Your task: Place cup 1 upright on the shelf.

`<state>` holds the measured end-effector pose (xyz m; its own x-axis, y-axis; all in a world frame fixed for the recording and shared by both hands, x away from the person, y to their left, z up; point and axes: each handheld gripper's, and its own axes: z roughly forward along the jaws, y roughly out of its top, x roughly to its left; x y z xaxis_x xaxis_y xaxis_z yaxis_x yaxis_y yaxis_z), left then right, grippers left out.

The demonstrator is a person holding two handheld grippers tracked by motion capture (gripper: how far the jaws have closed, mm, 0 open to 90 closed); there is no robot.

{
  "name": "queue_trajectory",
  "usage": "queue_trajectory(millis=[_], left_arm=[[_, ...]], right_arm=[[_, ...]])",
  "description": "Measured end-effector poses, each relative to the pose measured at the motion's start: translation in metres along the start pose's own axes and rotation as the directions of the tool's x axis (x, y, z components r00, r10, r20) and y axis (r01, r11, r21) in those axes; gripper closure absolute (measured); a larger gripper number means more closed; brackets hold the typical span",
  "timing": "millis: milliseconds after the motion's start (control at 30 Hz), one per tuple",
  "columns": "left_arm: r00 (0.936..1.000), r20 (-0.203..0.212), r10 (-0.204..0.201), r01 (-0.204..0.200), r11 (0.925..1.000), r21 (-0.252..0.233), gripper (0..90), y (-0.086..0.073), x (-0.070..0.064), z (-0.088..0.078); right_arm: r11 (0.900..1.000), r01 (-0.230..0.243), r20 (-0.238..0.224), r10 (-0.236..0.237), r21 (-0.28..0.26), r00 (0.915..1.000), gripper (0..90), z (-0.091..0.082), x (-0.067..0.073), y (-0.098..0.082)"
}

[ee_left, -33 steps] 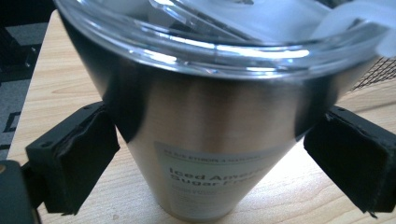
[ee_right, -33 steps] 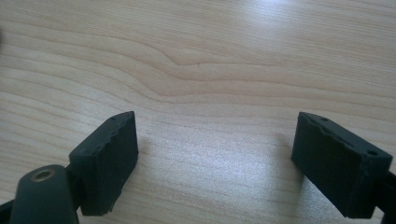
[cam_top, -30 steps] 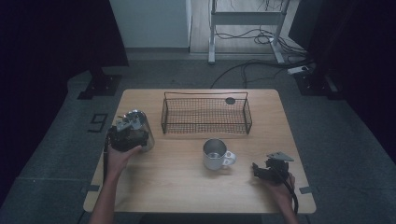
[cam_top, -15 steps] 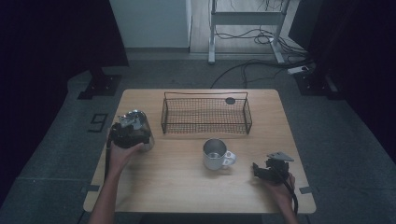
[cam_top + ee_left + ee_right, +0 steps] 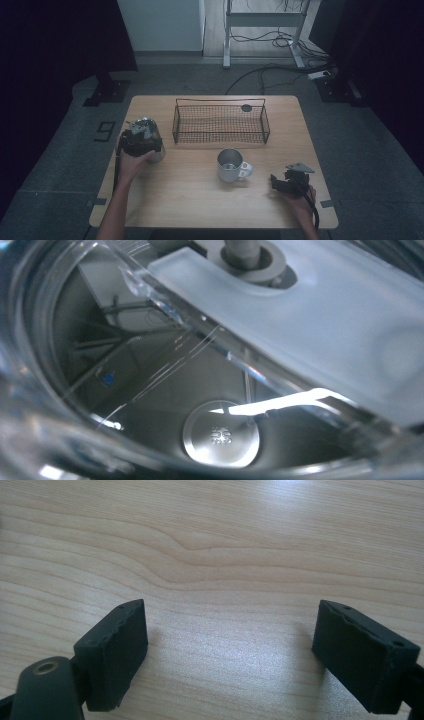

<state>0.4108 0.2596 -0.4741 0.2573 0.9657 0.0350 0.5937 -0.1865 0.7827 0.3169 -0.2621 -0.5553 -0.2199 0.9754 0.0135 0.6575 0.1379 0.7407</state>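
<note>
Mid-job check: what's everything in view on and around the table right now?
table: one, light wood, centre of the high view
wire basket: one, black, far middle of the table
disc: one, dark, at the basket's far right end
mug: one, silvery metal, in front of the basket, handle to the right
jar: one, clear and shiny, table's left side
cables: several, dark, floor beyond the table
left tongs: black, against the jar; jaws have just been opening, unclear whether the jar sits between them
right tongs: black, open, empty, over bare wood
hands: two, left hand, right hand
</note>
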Motion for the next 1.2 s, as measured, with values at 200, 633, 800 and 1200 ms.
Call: queue_trajectory(millis=[200, 633, 800, 1200], left_arm=[[1.0, 0.005, 0.004, -0.004, 0.9999, -0.01, 3.0, -0.0016, 0.0007, -0.0006], [1.0, 0.008, -0.003, 0.003, 0.9998, -0.021, 3.6, -0.0033, 0.0009, -0.001], [0.9999, 0.01, -0.001, 0.002, 0.9993, -0.036, 3.7, -0.0048, 0.0012, -0.0012], [0.9998, 0.018, -0.001, 0.002, 0.9985, -0.055, 3.9, -0.0044, -0.0001, -0.0068]], right_arm=[[1.0, 0.0, 0.0, 0.0, 0.0, 1.0, 14.0, 0.0, 0.0, 0.0], [1.0, 0.0, 0.0, 0.0, 0.0, 1.0, 14.0, 0.0, 0.0, 0.0], [1.0, 0.0, 0.0, 0.0, 0.0, 1.0, 14.0, 0.0, 0.0, 0.0], [1.0, 0.0, 0.0, 0.0, 0.0, 1.0, 14.0, 0.0, 0.0, 0.0]])
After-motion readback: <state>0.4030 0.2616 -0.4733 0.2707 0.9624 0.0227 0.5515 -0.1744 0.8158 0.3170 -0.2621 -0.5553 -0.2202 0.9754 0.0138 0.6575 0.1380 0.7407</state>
